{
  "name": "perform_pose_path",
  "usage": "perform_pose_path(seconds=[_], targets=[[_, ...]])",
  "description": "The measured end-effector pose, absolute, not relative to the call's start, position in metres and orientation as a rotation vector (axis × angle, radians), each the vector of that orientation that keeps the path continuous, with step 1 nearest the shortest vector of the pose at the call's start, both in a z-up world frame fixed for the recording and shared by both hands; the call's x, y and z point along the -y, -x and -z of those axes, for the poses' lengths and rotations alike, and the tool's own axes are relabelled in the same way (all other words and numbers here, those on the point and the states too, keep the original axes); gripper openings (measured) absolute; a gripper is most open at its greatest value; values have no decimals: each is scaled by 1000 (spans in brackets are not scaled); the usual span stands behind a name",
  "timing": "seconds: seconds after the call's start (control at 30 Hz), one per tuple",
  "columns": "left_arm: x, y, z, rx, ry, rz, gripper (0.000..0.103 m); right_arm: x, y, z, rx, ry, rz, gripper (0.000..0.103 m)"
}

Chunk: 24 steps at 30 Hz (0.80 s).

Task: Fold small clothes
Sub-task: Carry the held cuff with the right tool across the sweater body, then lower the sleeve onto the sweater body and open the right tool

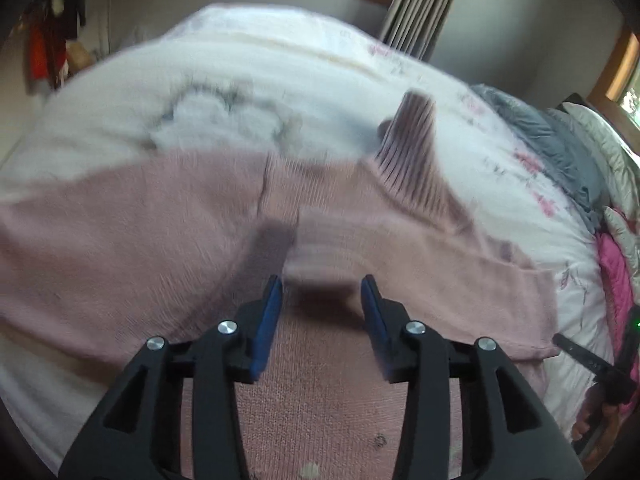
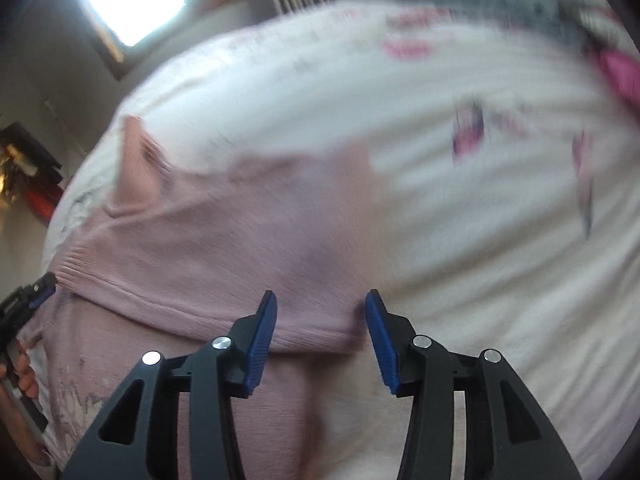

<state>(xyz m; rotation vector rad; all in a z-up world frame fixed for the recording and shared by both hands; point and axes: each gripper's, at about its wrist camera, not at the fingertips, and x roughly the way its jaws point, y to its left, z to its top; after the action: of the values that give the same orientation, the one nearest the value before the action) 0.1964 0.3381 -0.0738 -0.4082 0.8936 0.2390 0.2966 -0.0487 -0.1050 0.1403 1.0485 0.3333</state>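
Pink knit sweater (image 1: 168, 240) lies flat on floral bedspread (image 1: 280, 64), long axis running away from me, ribbed cuff (image 1: 408, 140) pointing far end; my left gripper (image 1: 322, 292) over sweater middle, right gripper (image 2: 320, 308) at its right edge, both wide open, empty

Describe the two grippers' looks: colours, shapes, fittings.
Both alike. Left gripper and right gripper: matte black plastic arms with triangular cut-outs, round silver pivot bolts, and flat blue ribbed pads on the two fingers. No cables or sleeves show.
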Motion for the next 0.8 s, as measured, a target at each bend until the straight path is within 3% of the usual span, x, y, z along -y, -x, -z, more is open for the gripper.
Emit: perform_pose_path(seconds=[0.1,0.17,0.33,0.6,0.7,0.77,0.8], targets=[[-323,-202,57,-866,389,-183,57,26,-291,90,-1023,-161,-418,51],[-312,-209,54,-864,365,-184,72,9,-289,92,-1039,-143,-457,51],[-340,-213,82,-1001,491,-326,72,-14,-284,119,-1107,-74,-479,52],[-376,-225,95,-933,614,-281,72,-10,-287,144,-1132,-90,-485,54],[-366,-244,100,-949,669,-164,61,-17,-287,144,-1133,-56,-483,57],[-358,-250,100,-956,665,-149,23,-21,-285,145,-1128,-29,-479,58],[-354,-250,99,-943,673,-114,18,-22,-285,145,-1126,-24,-478,58]])
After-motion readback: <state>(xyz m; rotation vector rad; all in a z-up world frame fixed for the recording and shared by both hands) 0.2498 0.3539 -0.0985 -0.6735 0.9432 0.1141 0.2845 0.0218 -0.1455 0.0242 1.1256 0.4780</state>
